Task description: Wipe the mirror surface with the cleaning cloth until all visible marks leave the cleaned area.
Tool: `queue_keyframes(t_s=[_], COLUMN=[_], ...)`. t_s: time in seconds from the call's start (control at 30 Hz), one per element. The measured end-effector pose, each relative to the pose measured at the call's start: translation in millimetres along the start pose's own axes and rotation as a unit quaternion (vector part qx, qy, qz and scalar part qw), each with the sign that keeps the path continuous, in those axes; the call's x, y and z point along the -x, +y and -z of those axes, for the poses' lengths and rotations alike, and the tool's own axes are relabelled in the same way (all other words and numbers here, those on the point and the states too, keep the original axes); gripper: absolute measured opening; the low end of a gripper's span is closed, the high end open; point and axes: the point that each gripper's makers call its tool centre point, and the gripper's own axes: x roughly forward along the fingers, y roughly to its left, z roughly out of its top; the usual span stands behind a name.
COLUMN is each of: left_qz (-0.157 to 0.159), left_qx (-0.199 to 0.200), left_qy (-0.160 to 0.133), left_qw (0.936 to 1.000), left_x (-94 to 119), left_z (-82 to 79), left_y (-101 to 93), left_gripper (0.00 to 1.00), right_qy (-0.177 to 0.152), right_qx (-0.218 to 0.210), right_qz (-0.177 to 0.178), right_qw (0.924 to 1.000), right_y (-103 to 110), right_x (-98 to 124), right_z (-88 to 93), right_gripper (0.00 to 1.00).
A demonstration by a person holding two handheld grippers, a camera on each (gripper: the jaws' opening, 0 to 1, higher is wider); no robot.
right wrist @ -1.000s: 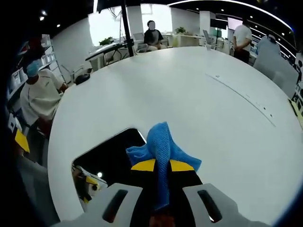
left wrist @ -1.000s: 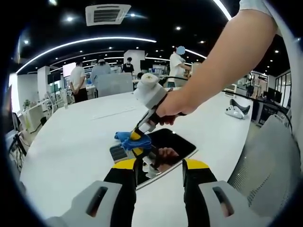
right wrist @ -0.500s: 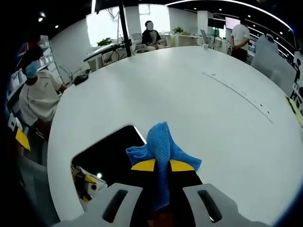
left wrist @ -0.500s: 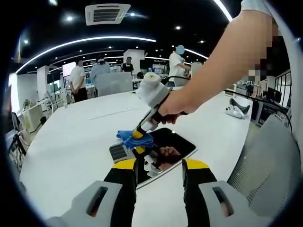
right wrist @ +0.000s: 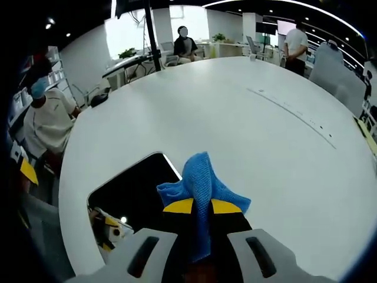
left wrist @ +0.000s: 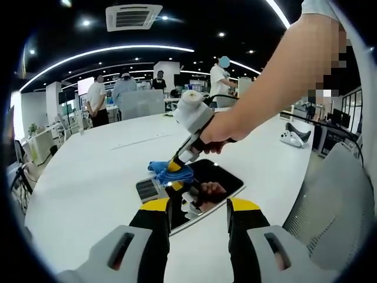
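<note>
Lying flat on the smooth white table, the mirror is a dark, glossy rectangle with rounded corners and a thin pale edge, and its surface reflects a hand and a gripper. The cleaning cloth is bright blue with a fine knitted weave, bunched into a soft fold. The right gripper has its yellow-tipped black jaws pressed together on that cloth, which stands up between them and spills forward; in the left gripper view the same gripper, held by a person's hand, presses the cloth down at the mirror's far corner. In the right gripper view the mirror lies just left of the cloth. The left gripper hangs with jaws apart and nothing between them, just above the mirror's near edge.
</note>
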Motion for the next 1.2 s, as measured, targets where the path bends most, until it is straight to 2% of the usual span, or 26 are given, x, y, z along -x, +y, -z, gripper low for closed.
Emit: queue_keyframes(t_s=[1.2], left_qz=[-0.001], left_qx=[0.001], left_qy=[0.001], left_qw=[1.0000], left_x=[0], left_z=[0.5], left_y=[0.5], left_gripper=[0.36], right_qy=[0.003], right_qx=[-0.010], right_qz=[0.010], right_qw=[0.9999], right_y=[-12], right_x=[10], right_z=[11.2], right_gripper=[0.04])
